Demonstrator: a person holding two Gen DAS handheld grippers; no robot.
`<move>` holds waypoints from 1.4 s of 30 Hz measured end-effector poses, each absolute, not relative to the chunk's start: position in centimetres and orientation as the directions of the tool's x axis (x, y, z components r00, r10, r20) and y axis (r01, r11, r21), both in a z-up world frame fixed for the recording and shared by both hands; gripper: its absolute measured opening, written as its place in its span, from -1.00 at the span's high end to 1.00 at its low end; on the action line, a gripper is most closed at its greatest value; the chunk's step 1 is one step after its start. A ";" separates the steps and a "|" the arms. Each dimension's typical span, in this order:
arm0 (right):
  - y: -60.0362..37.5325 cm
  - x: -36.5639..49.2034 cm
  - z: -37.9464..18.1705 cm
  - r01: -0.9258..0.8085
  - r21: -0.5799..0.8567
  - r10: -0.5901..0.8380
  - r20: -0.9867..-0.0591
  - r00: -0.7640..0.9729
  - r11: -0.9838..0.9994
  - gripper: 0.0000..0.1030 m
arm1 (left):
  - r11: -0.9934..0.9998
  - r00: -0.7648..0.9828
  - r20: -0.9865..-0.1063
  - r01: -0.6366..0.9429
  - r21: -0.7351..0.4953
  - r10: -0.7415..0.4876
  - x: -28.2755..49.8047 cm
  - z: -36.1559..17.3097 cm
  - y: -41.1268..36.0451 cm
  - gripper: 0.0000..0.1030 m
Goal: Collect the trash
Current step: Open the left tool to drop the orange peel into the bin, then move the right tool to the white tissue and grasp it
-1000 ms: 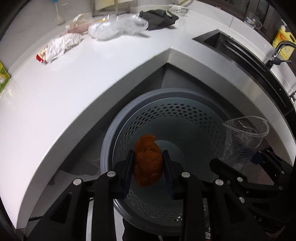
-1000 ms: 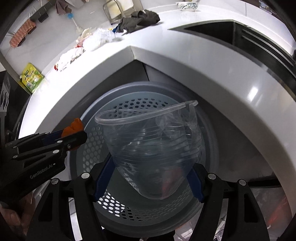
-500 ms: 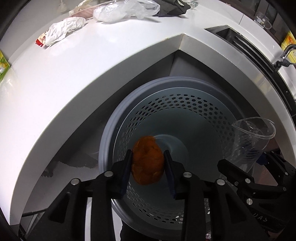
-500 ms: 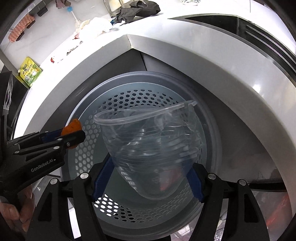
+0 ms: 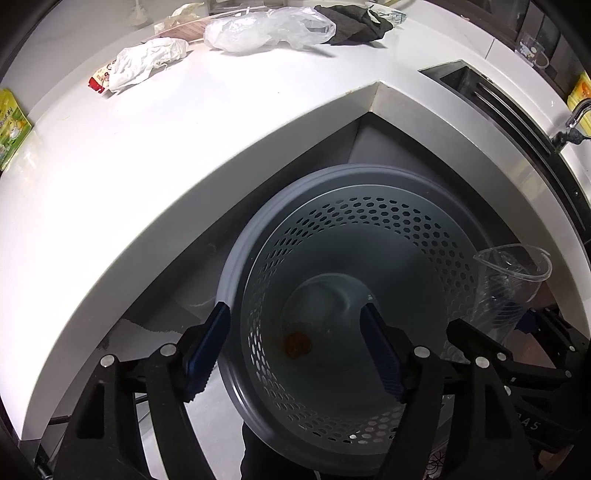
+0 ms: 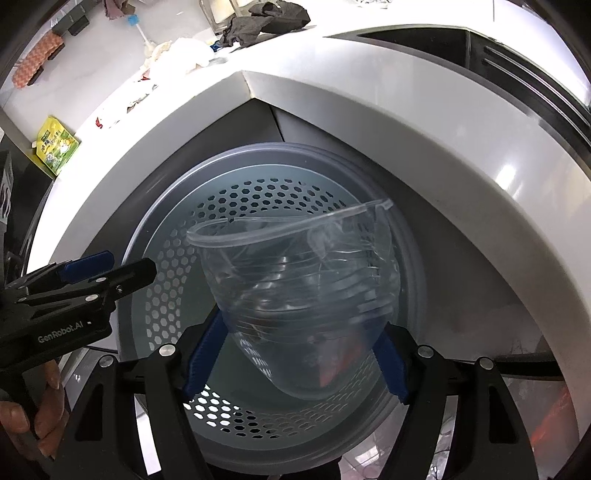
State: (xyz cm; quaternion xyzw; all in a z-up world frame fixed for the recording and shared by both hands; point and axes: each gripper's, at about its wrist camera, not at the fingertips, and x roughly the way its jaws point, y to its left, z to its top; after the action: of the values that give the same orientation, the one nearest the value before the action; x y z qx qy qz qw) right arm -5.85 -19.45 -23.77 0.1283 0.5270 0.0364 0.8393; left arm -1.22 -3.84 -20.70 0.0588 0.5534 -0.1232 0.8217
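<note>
Your left gripper [image 5: 295,343] hangs over the perforated grey bin [image 5: 236,266], lower centre of the left wrist view. Its jaws have just been opening and stand wide, nothing between them. The orange scrap [image 5: 296,344] lies on the bin floor, low in the frame between the blue pads.

Your right gripper [image 6: 295,354] clamps the crumpled clear plastic cup [image 6: 295,288] by its lower body, mouth tilted toward the upper left, centred over the same bin. In that view your left gripper enters from the left edge.

On the white counter [image 5: 147,147], upper left: a crumpled white wrapper [image 5: 144,66], a clear plastic bag [image 5: 266,31], a dark cloth [image 5: 354,24].
</note>
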 end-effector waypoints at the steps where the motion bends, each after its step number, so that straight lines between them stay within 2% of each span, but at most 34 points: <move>1: -19.4 -5.8 -23.7 0.073 0.255 0.197 -0.874 0.443 0.964 -0.39 | 0.963 0.358 -0.924 0.266 -0.039 -0.136 -1.2 -20.7 -3.8 -0.41; 10: -19.9 -6.4 -23.7 0.071 0.265 0.209 -0.875 0.437 0.962 -0.39 | 0.965 0.369 -0.920 0.259 -0.035 -0.132 -1.2 -20.0 -3.9 -0.45; 12: -20.0 -6.3 -23.7 0.069 0.266 0.212 -0.878 0.429 0.962 -0.47 | 0.966 0.369 -0.920 0.256 -0.036 -0.132 -1.2 -19.9 -3.8 -0.46; 17: -19.3 -6.2 -23.5 0.028 0.229 0.195 -0.882 0.429 0.973 -0.47 | 0.968 0.372 -0.919 0.250 -0.035 -0.130 -1.1 -19.7 -3.6 -0.47; 25: -19.3 -6.3 -23.3 0.030 0.246 0.210 -0.881 0.425 0.969 -0.47 | 0.970 0.378 -0.917 0.240 -0.035 -0.126 -1.1 -19.2 -3.3 -0.47; 30: -19.3 -6.7 -22.0 0.027 0.250 0.213 -0.871 0.442 0.968 -0.47 | 0.973 0.392 -0.911 0.229 -0.039 -0.129 -1.0 -18.1 -3.0 -0.48; 37: -19.2 -6.5 -18.6 0.008 0.245 0.207 -0.837 0.506 0.970 -0.47 | 0.980 0.456 -0.881 0.197 -0.037 -0.125 -0.5 -14.6 -1.7 -0.65; 42: -19.2 -5.8 -15.5 -0.015 0.234 0.201 -0.799 0.567 0.972 -0.47 | 0.986 0.513 -0.851 0.163 -0.031 -0.112 0.6 -11.7 -0.2 -0.69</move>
State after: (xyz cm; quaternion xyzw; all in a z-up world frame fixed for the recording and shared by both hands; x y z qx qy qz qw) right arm -5.83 -19.18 -15.50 0.1006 0.4612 0.0616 0.8794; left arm 0.62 -0.24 -11.75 0.0261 0.4873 -0.0789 0.8693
